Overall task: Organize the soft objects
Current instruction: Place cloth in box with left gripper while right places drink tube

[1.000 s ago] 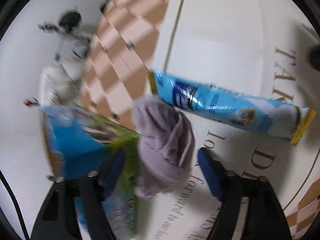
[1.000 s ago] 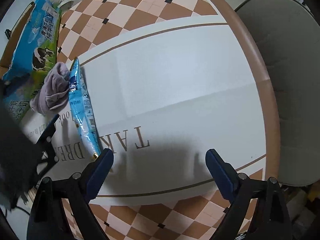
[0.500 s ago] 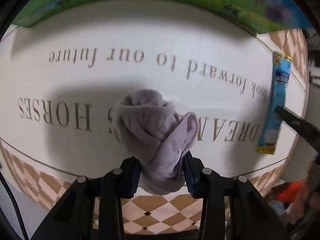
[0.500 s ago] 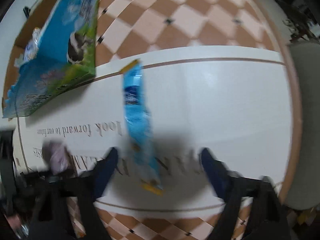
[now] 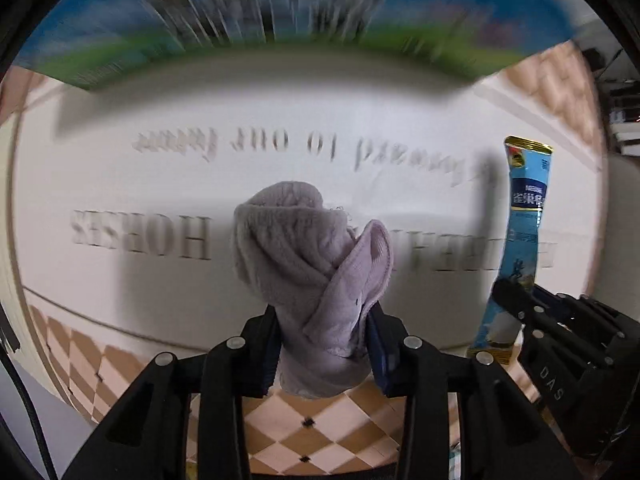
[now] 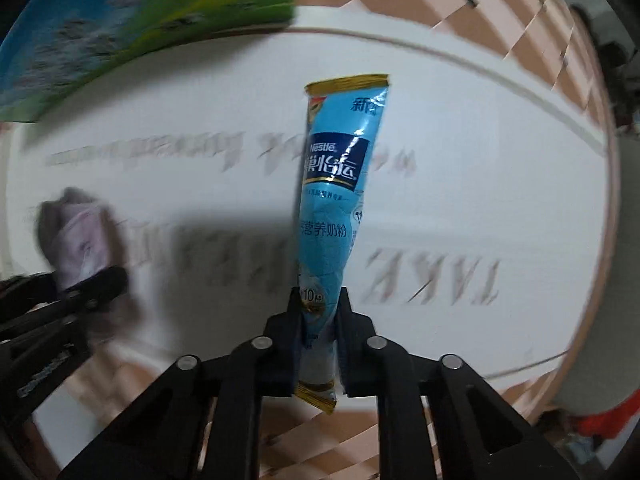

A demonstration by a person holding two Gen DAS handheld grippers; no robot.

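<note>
My left gripper [image 5: 322, 344] is shut on a bunched lilac cloth [image 5: 308, 264] and holds it above the white table top. The cloth shows blurred at the left of the right wrist view [image 6: 78, 236]. My right gripper [image 6: 318, 320] is shut on the lower end of a long blue Nestle sachet [image 6: 336, 200], which stands up from the jaws. The sachet [image 5: 520, 240] and the right gripper [image 5: 516, 300] also show at the right of the left wrist view.
A large blue and green printed bag [image 5: 280, 32] lies across the far side of the table; it also shows in the right wrist view [image 6: 140, 20]. The round table [image 6: 500, 160] is white with grey lettering and a checkered rim [image 5: 320, 432].
My right gripper has closed on the blue sachet and lifted it off the table. My left gripper still holds the lilac cloth, which it took up earlier; both views are blurred by motion.
</note>
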